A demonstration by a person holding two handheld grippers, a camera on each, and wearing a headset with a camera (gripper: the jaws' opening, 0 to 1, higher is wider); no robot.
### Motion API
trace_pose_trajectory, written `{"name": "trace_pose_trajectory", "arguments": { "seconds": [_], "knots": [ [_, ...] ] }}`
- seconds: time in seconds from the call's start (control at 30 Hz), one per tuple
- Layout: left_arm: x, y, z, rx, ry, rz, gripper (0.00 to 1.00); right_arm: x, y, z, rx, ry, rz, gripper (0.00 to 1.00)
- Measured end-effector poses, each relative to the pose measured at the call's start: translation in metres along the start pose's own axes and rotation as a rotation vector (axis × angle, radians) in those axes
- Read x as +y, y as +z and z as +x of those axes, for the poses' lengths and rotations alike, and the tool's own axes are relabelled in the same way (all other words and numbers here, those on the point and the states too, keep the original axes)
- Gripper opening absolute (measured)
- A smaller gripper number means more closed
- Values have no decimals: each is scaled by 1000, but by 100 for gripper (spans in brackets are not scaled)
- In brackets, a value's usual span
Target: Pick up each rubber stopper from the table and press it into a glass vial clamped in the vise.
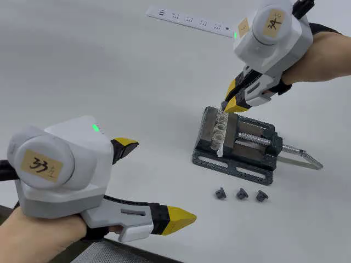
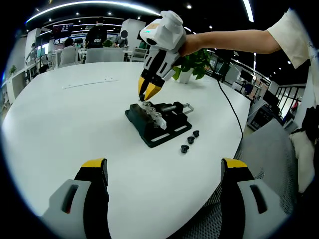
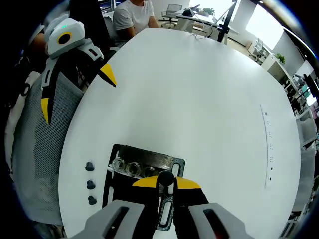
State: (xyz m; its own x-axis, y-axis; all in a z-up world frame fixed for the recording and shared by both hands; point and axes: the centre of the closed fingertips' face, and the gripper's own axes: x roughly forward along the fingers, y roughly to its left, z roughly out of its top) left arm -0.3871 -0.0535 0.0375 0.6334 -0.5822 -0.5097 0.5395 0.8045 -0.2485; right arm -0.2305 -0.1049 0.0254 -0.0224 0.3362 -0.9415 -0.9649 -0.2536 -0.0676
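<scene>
The right gripper (image 3: 167, 185) has its two yellow tips pinched close on a small dark stopper (image 3: 166, 178). The tips cover most of it, so only its round top peeks out. It sits right over one end of the row of glass vials (image 3: 132, 168). I cannot tell if it is already inside a vial or just touching the rim. The vials are clear and shiny, so they are hard to count. They stand side by side in the black vise (image 1: 249, 153), squeezed between its two blocks. A thin metal handle (image 1: 300, 154) sticks out of one end of the vise.

The left gripper (image 1: 156, 181) has its tips spread wide apart with nothing between them. It is low and close to the person, well apart from the vise. The left hand (image 1: 33, 235) that holds it is cut off by the bottom edge of the head view.

Three loose stoppers (image 1: 242, 193) lie in a short row on the white table (image 1: 98, 76). They are near the vise, on the side toward the person, and they do not touch each other. They are tiny, and their shape is hard to make out.

A long white power strip (image 1: 189, 21) lies far back on the table. One end of it is hidden behind the right gripper. In the left gripper view some people sit far away, small and blurry.
</scene>
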Motion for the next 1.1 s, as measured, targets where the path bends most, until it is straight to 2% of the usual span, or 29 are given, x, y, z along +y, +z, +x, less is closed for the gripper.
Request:
{"name": "trace_pose_trajectory", "arguments": {
  "seconds": [0.17, 0.37, 0.47, 0.5, 0.97, 1.03, 1.1],
  "knots": [
    [0, 0, -1, 0, -1, 0, 94, -2, 1, 2, -19, -24, 70, 5],
    [-1, 0, 0, 0, -2, 2, 94, -1, 2, 2, -28, -36, 77, 6],
    [-2, 0, 0, 0, -2, 3, 93, -2, 2, 2, -39, -34, 72, 7],
    [-2, 0, 0, -1, -4, 1, 93, -2, 2, 2, -45, -36, 47, 7],
    [-2, -2, 1, 6, -5, 1, 93, 0, 1, 2, -59, -37, 12, 8],
    [-2, -1, 1, 5, -7, 2, 93, 4, 1, 4, -64, -15, 18, 13],
    [-1, -1, 2, 5, -6, 2, 93, 2, 1, 3, -68, -39, 8, 17]
  ]
}}
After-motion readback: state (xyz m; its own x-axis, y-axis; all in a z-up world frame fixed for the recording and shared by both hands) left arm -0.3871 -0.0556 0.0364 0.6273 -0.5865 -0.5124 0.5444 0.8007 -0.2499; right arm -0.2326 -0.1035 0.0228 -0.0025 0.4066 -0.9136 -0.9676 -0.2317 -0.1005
